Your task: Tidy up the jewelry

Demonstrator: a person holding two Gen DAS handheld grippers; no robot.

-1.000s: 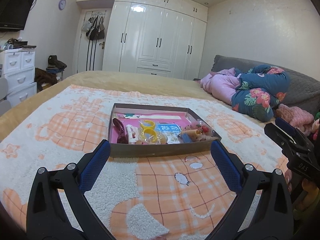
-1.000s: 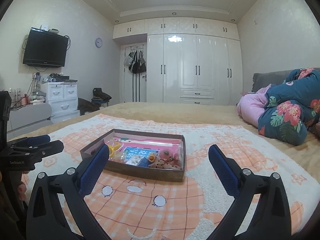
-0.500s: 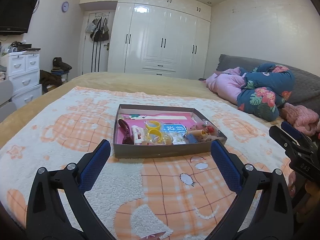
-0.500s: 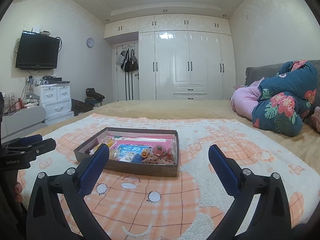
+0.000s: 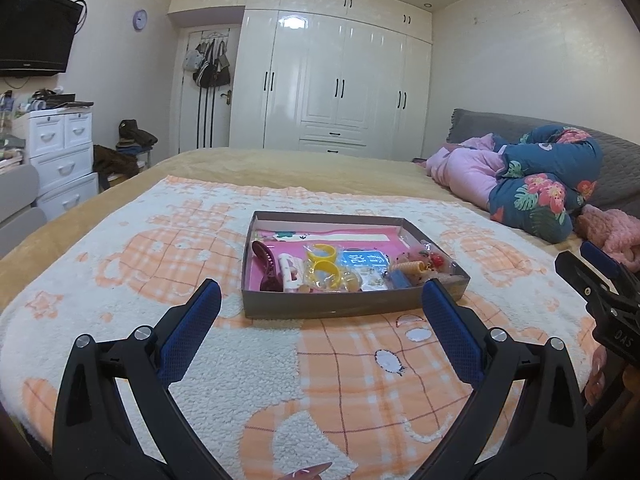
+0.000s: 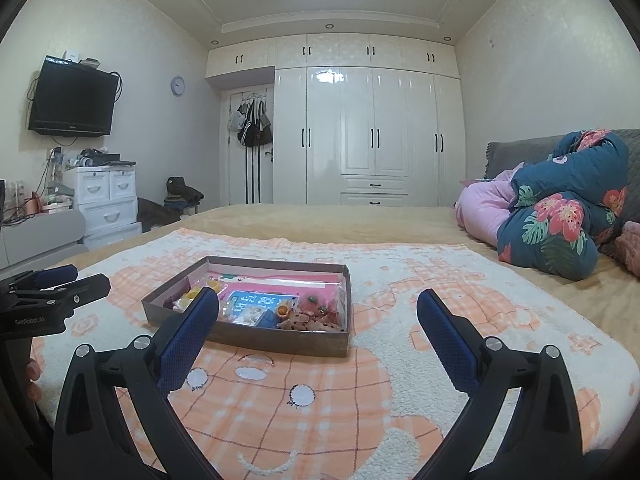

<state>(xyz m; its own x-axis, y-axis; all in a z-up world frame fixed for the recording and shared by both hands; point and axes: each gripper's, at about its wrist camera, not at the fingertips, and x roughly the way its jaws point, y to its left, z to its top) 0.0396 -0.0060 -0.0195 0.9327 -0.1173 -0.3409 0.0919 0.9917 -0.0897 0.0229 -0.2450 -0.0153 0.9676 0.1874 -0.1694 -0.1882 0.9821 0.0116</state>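
- Both wide open, gripping nothing: left gripper (image 5: pixel 320 316), right gripper (image 6: pixel 318 324), hovering short of the box (image 5: pixel 352 307).
- Box mid-blanket (image 5: pixel 224 368), jewelry heaped at near edge.
- Tangled pile, probably: easy to snag extra pieces.
- Soft bedding, light box, could slide or tip if nudged.

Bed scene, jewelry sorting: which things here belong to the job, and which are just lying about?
Job: shallow box, yellow bangles, dark red hair clip, blue card, left gripper, right gripper, both open.
Lying about: floral quilt, pink bedding, television, white drawers.
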